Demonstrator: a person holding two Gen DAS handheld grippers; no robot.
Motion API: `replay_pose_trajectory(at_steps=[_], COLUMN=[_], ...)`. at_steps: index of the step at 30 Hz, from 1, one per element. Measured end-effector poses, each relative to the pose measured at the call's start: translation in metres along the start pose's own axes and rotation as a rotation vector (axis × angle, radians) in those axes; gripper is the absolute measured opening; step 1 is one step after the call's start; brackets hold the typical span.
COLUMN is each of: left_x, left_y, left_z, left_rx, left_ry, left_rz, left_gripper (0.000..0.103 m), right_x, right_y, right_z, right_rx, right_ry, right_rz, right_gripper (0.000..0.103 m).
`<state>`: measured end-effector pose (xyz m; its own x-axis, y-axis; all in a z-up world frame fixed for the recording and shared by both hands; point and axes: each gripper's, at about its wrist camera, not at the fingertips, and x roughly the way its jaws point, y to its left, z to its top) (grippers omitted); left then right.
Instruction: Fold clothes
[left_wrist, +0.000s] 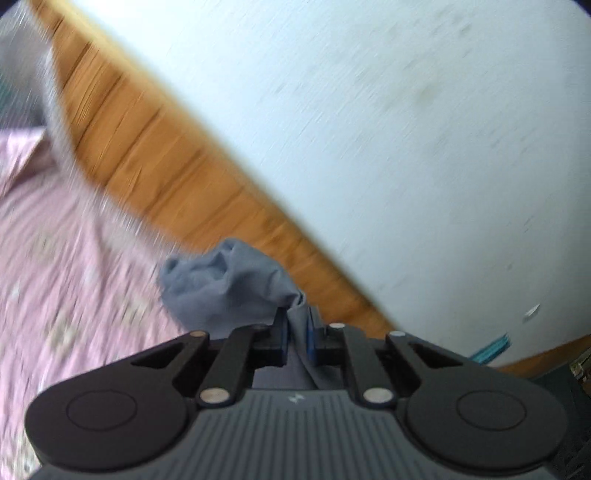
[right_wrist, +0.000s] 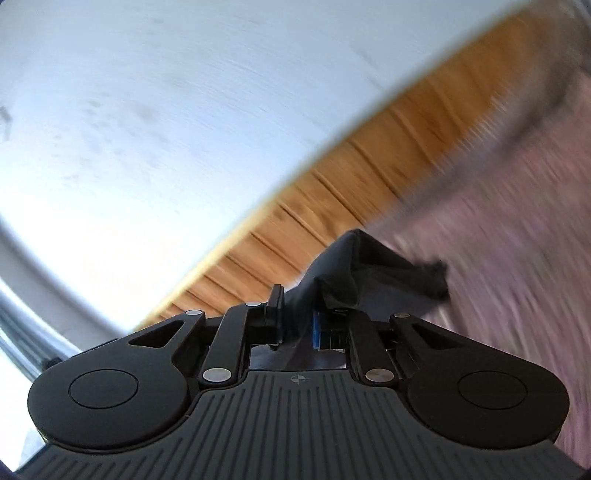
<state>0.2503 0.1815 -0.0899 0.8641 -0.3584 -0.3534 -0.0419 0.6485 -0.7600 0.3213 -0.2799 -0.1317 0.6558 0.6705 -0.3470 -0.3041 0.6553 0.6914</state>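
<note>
A bunched edge of the grey garment (left_wrist: 236, 284) is clamped by the left gripper (left_wrist: 297, 332); another edge, lower centre-right, is clamped by the right gripper (right_wrist: 297, 325), above the pink bedsheet (left_wrist: 74, 258).

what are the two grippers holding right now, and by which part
Both grip grey cloth: the left gripper pinches a bunched fold of it; the right gripper clamps a crumpled edge.
</note>
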Motion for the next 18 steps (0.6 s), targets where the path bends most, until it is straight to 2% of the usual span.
replay_pose_trajectory(at_steps=[1,3,5,6,7,8,9,10,11,12,14,16,18], left_x=[-0.005,0.002,0.01,0.022,0.037,0.039,0.038,0.038,0.038,0.027,0.006,0.01,0.035], left_y=[-0.001,0.019,0.04,0.063,0.093,0.117,0.139,0.161,0.184,0.184,0.177,0.16,0.138], left_z=[-0.001,-0.021,-0.042,-0.058,-0.078,-0.095,-0.111,-0.128,-0.144,-0.147,-0.144,-0.129,-0.113], left_rx=[0.006,-0.005,-0.016,-0.035,-0.046,-0.079,-0.113,-0.148,-0.184,-0.184,-0.172,-0.113,-0.04], left_ry=[-0.02,-0.003,0.016,0.046,0.09,0.136,0.181,0.227,0.273,0.251,0.193,0.159,0.156], left_rz=[0.004,0.08,0.159,0.229,0.324,0.389,0.45,0.511,0.571,0.563,0.525,0.463,0.405], left_gripper=[0.009,0.009,0.015,0.019,0.021,0.016,0.01,0.004,0.005,0.006,0.009,0.014,0.019], right_x=[0.006,0.019,0.037,0.048,0.062,0.079,0.096,0.115,0.121,0.119,0.099,0.089,0.088], right_y=[0.004,0.006,-0.006,-0.016,-0.029,-0.045,-0.067,-0.092,-0.11,-0.125,-0.131,-0.12,-0.1], right_z=[0.011,0.021,0.016,0.008,-0.007,-0.024,-0.047,-0.072,-0.09,-0.104,-0.113,-0.1,-0.082], right_rx=[-0.015,-0.052,-0.059,-0.06,-0.073,-0.092,-0.096,-0.09,-0.08,-0.067,-0.064,-0.112,-0.177], right_ry=[-0.002,0.003,0.036,0.063,0.104,0.152,0.236,0.344,0.406,0.44,0.432,0.381,0.309], right_rz=[0.021,0.045,0.049,0.037,0.008,-0.029,-0.105,-0.205,-0.266,-0.302,-0.279,-0.254,-0.223], right_gripper=[0.011,0.011,0.011,0.011,0.013,0.015,0.023,0.023,0.013,0.013,0.013,0.013,0.014])
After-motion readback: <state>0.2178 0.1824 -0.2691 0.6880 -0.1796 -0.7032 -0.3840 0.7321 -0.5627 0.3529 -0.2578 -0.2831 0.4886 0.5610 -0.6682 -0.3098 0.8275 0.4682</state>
